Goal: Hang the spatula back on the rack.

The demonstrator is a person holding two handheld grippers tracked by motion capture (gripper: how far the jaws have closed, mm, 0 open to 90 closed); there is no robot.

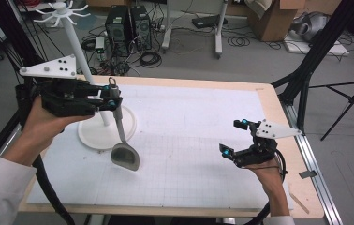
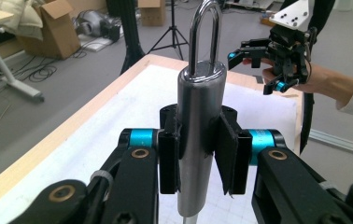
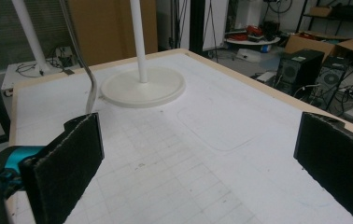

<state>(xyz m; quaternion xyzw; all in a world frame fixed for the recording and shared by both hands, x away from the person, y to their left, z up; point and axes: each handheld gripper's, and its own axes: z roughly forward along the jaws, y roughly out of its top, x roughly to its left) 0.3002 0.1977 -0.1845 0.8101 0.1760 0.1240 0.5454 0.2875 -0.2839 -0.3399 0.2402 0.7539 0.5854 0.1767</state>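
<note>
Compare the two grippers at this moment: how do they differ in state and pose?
The left gripper is shut on the metal spatula's handle, while the right gripper stands open with nothing between its pads. In the high view the left gripper is raised beside the white hanger stand, while the right gripper sits low over the white mat. Both have black jaws with blue joints.
</note>
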